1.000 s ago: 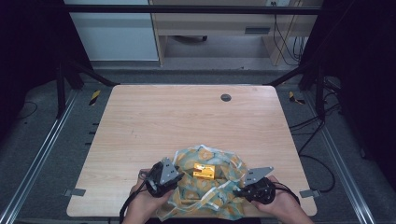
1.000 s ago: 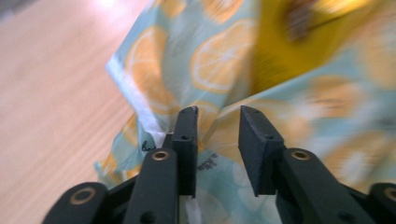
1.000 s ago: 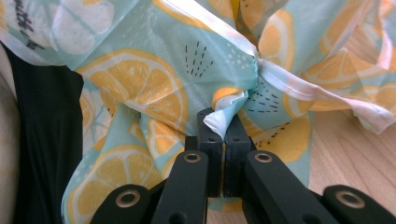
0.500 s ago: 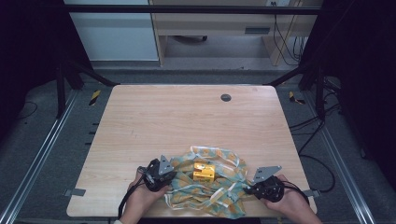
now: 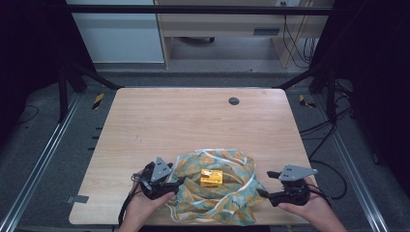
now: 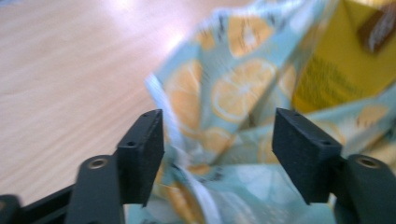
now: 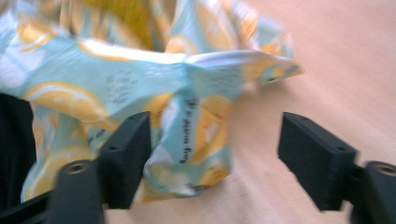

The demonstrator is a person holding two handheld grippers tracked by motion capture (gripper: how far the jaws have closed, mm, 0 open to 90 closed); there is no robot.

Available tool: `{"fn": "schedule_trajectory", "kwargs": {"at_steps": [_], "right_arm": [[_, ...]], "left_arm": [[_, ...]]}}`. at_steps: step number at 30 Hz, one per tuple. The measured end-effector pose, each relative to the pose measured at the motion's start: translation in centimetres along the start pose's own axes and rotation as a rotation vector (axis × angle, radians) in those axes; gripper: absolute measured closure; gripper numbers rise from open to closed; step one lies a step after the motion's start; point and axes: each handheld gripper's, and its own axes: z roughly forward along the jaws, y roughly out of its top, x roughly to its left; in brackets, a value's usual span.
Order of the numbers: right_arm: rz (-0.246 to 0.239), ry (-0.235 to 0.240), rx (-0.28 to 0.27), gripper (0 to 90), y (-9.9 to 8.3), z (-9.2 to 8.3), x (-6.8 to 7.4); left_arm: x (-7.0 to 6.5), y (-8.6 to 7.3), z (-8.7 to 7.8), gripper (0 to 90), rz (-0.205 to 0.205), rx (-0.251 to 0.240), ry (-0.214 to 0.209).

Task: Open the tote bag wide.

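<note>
So the desk (image 5: 193,121) was the big thing here, light wood, and almost all of it beyond both claws was bare, so tons of open room out toward the far edge. Nothing sat out there but a small dark round cap (image 5: 234,101) near the far edge, well apart from everything. The near edge was tight though: both hands were right at it, and the cloth reached almost to that rim.

The cloth (image 5: 215,186) was a crumpled pale blue piece with an orange-slice print, bunched between the two claws. Some small dark printed writing ran along one fold in the right gripper view, too blurred to read.

The left claw (image 5: 173,185) sat at the cloth's left rim with its jaws apart. They had just been opening, and in the left gripper view a fold of the cloth (image 6: 224,107) stood between the pads, brushing the left one, with a clear gap to the other, so it wasn't pinched. Bare desk ran off to that claw's left.

The right claw (image 5: 261,193) was at the cloth's right rim, jaws also spread and just opened. In the right gripper view a cloth (image 7: 187,116) corner lay up against its left pad, and plain desk lay between it and the other pad.

Smallest bit: a yellow box (image 5: 211,177) sat in the middle of the cloth, between both claws. It had a dark label patch, couldn't read it.
</note>
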Motion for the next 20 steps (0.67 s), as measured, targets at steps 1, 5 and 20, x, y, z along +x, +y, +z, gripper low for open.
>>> {"fn": "schedule_trajectory", "kwargs": {"at_steps": [1, 5, 20], "right_arm": [[0.017, -0.013, -0.025, 18.6, 0.2, -0.4, -0.4], [0.112, -0.037, -0.136, 10.0, 0.8, -1.9, -2.5], [0.345, -0.417, 0.013, 7.1, -1.1, 2.6, -5.9]], "left_arm": [[0.6, 0.2, -0.4, 29.1, -0.016, -0.011, 0.023], [3.3, 0.0, -1.6, 20.5, -0.085, -0.036, 0.086], [11.8, -4.7, -2.0, 7.6, -0.254, 0.101, 0.295]]}}
